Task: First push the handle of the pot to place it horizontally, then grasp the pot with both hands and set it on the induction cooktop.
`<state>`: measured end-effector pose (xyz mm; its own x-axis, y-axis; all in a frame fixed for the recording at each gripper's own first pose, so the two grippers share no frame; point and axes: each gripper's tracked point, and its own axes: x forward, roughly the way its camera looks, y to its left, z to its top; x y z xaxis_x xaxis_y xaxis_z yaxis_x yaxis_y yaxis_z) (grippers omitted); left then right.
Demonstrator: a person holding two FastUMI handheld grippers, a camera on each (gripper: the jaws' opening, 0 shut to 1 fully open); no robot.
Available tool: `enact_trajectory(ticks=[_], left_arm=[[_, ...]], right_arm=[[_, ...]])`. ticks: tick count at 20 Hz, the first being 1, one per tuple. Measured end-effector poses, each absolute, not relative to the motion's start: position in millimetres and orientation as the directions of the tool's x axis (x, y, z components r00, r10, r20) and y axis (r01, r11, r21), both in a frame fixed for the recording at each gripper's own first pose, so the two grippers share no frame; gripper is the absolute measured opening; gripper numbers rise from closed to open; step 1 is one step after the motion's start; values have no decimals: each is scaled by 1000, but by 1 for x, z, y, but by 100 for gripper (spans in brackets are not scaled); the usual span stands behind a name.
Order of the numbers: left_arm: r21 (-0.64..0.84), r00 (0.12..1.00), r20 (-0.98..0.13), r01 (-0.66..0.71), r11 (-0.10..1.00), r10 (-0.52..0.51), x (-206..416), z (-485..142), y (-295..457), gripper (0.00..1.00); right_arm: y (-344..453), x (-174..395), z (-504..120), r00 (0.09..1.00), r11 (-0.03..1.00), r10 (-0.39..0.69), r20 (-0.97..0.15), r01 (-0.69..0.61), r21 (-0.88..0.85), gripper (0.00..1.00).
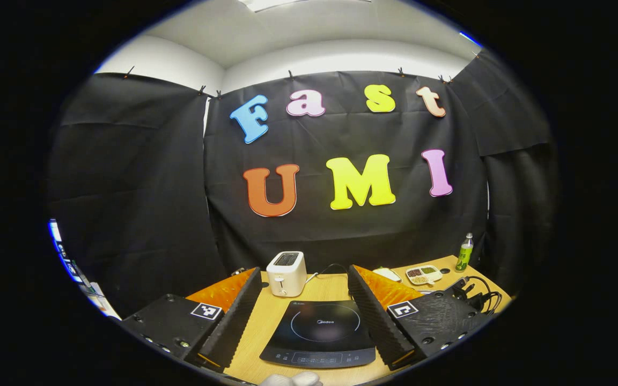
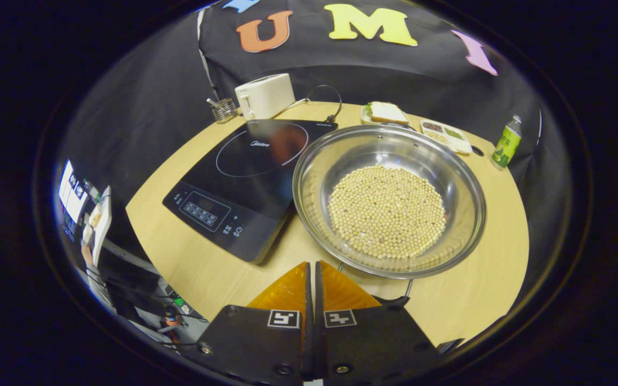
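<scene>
Closest in the right gripper view, the right claw (image 2: 312, 268) is clenched on nothing, just before the pot (image 2: 389, 201) of beans, which sits on the worktop (image 2: 191, 262) touching the induction cooktop (image 2: 244, 182). Over the cooktop, the left claw (image 1: 304, 297) hangs released.

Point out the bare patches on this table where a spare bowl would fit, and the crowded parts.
Bare wood lies at the near edge of the round wooden table, left of the closed right hand-held gripper, before the black induction cooktop. More lies right of the steel pot of beans. The back is crowded: white toaster, sandwich plate, green bottle.
</scene>
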<state>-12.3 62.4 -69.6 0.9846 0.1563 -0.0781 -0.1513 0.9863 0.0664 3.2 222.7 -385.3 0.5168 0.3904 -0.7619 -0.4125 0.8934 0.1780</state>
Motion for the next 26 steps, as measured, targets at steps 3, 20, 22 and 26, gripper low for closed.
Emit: enact_trajectory(ticks=[3, 20, 22, 26], left_arm=[[62, 986, -77, -146, 987, 150, -12, -69, 61, 96], [69, 989, -78, -122, 990, 127, -6, -67, 38, 96], [68, 988, -78, -125, 990, 131, -4, -67, 35, 96], [73, 988, -84, -124, 990, 130, 3, -70, 26, 96]], right_arm=[[214, -1, -389, 512, 899, 379, -771, -401, 176, 4], [123, 17, -407, 532, 952, 265, -804, -278, 130, 0], [113, 22, -408, 534, 955, 255, -806, -272, 121, 4], [91, 32, -413, 528, 960, 233, -817, -261, 104, 1]])
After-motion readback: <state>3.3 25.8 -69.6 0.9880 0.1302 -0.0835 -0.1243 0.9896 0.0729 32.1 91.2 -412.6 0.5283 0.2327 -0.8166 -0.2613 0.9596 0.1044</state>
